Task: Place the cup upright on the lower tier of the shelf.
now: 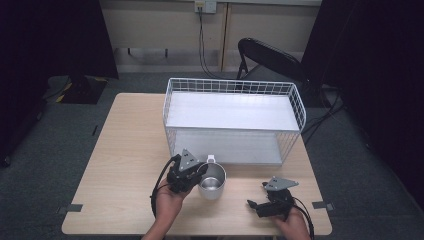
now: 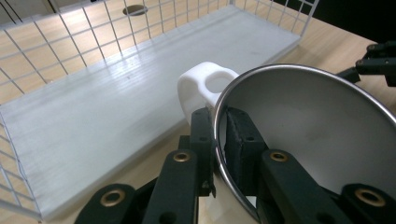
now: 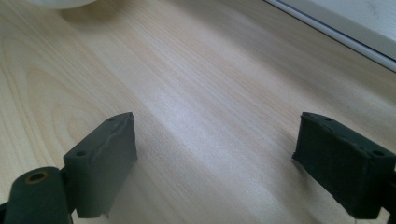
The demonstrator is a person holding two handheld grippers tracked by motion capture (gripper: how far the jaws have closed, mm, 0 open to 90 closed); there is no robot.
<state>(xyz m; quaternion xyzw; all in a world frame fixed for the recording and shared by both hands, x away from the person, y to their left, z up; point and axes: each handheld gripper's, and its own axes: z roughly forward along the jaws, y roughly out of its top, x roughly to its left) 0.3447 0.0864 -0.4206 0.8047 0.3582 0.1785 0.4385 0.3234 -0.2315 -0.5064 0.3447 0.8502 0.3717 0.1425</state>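
Observation:
A steel cup [image 1: 212,183] with a white outside and a white handle [image 2: 201,83] stands on the wooden table [image 1: 125,150], just in front of the wire rack. My left gripper [image 1: 186,176] is shut on the cup's near-left rim [image 2: 219,135], one jaw inside and one outside. Over the table's front right my right gripper [image 1: 260,204] stands open, with bare wood between its pads [image 3: 105,158]. A sliver of the cup's white base [image 3: 58,3] shows at the top left of the right gripper view.
A white wire rack [image 1: 232,120] with an upper and a lower white shelf [image 2: 116,98] stands at the back middle of the table. A black folding chair [image 1: 270,57] stands behind it. Tape marks sit near the table's front corners [image 1: 70,208].

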